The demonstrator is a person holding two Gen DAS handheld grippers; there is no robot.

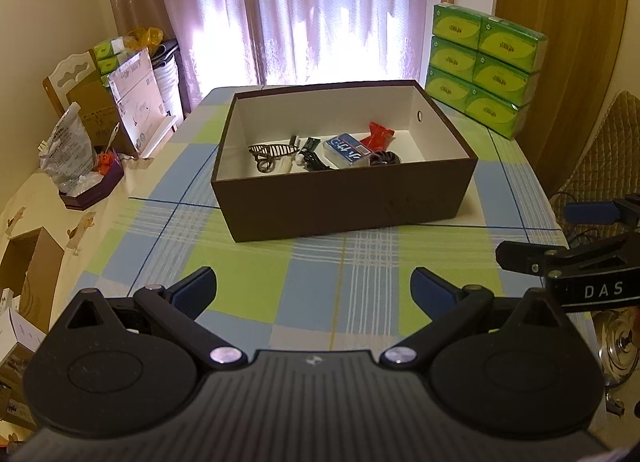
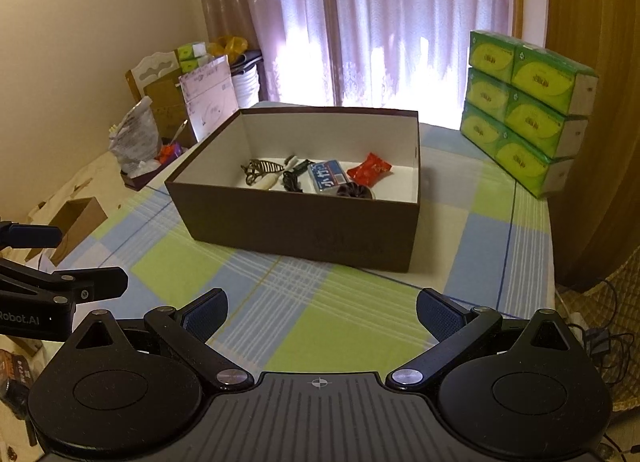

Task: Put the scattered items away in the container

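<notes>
A: Left wrist view first. What is the left gripper (image 1: 314,289) doing?

B: Its jaws are spread wide with nothing between them, hanging over the near part of the table (image 1: 248,274). The right gripper (image 1: 560,238) shows at the right edge, side-on, also with a gap between its fingers and nothing in it.

A: And the box (image 1: 344,197)?

B: Mid-table, brown outside, white inside, no lid. On its floor, left to right: a hair clip (image 1: 272,153), a white stick (image 1: 294,163), a black cable (image 1: 314,159), a blue pack (image 1: 346,149), a red wrapper (image 1: 378,135), and a dark scrunchie (image 1: 384,158) against the front wall.

A: Anything else on the table?

B: Green tissue packs (image 1: 484,65) stacked at the far right corner; a small purple tray (image 1: 92,191) with a bag at the left edge.

A: Right wrist view?

B: The right gripper (image 2: 322,316) is wide apart and empty above the near edge. The left gripper (image 2: 64,262) pokes in at the left, apart too. The box (image 2: 296,229) stands mid-table, turned a little, with the clip (image 2: 260,169), cable (image 2: 292,179), pack (image 2: 329,178), wrapper (image 2: 370,171) and scrunchie (image 2: 354,191) inside. The cloth around it is bare; the tissue packs (image 2: 528,109) stand at the far right.
</notes>
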